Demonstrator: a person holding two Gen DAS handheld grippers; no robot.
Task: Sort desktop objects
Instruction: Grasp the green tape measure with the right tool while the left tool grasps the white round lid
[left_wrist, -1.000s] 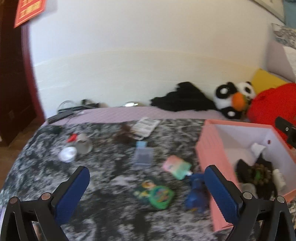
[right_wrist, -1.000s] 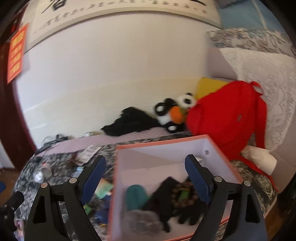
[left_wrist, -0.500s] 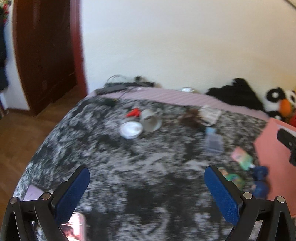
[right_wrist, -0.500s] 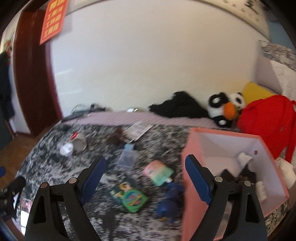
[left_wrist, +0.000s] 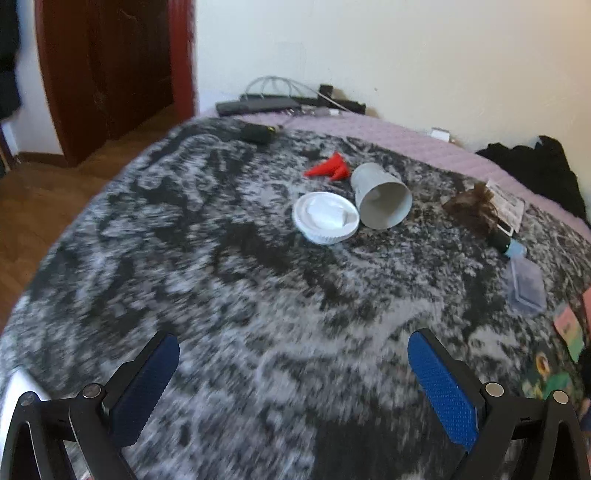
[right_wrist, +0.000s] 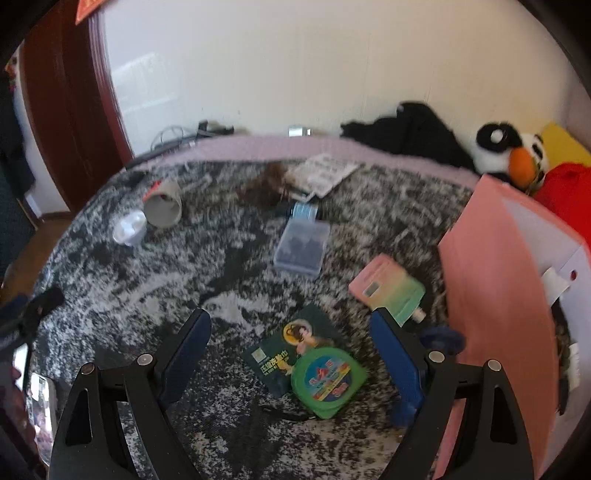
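Loose objects lie on a grey-black fuzzy blanket (left_wrist: 229, 280). In the left wrist view a tipped grey paper cup (left_wrist: 380, 201), a white lid (left_wrist: 325, 218) and a red piece (left_wrist: 328, 168) lie far ahead of my open, empty left gripper (left_wrist: 291, 373). In the right wrist view my open, empty right gripper (right_wrist: 290, 349) hovers over a round green tin (right_wrist: 327, 382) and a dark green packet (right_wrist: 291, 350). A pink-green pouch (right_wrist: 388, 290), a clear plastic case (right_wrist: 301, 247) and a pink box (right_wrist: 495, 295) lie beyond and to the right.
A brown hair tuft (right_wrist: 266, 184), a white leaflet (right_wrist: 325, 173) and a small blue bottle (right_wrist: 304, 212) lie further back. A panda toy (right_wrist: 506, 151), black cloth (right_wrist: 410, 138) and red bag (right_wrist: 569, 192) sit by the wall. A phone (right_wrist: 40, 402) lies at the left edge. Cables (left_wrist: 273, 96) lie at the far corner.
Both grippers swung left, away from the pink box. The left view now faces the cup and lid; the right view now looks down on the green tin and packet.
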